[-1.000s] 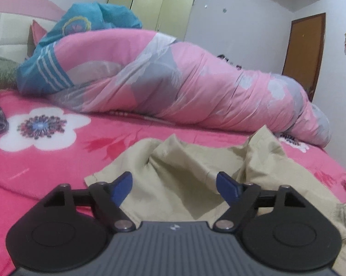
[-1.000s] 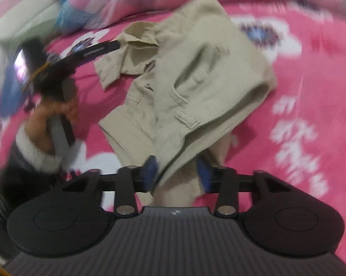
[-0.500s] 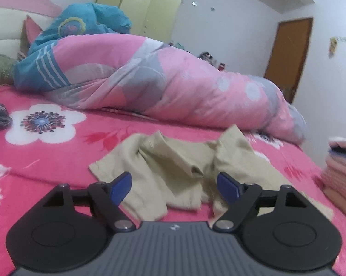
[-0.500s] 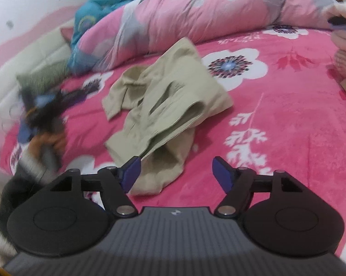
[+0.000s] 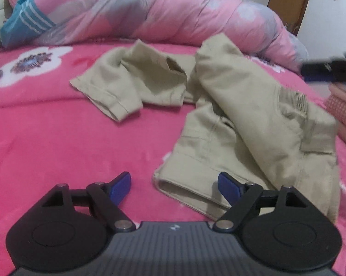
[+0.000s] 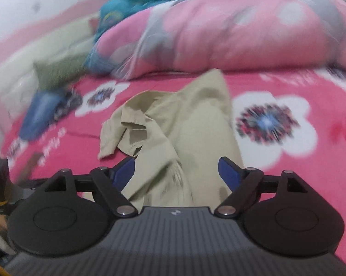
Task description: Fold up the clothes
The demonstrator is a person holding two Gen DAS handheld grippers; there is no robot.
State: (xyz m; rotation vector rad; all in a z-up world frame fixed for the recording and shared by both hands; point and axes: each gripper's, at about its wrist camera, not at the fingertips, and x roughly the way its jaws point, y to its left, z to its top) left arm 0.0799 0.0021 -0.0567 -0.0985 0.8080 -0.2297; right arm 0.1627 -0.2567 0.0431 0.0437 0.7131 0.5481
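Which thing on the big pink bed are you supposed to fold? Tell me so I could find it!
Find the pink bedspread with white flowers, with a rolled-up pink quilt along the far side. In front of that quilt lies a crumpled beige garment. It is the only plain tan thing there, with no flowers or stripes.

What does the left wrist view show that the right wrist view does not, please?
Only the left wrist view shows the brown wooden door, a pink folded stack and the open left gripper. Only the right wrist view shows the blurred blue cloth and the open right gripper, whose jaws have just been opening. Both show the crumpled beige garment on the pink flowered bedspread before the pink quilt.
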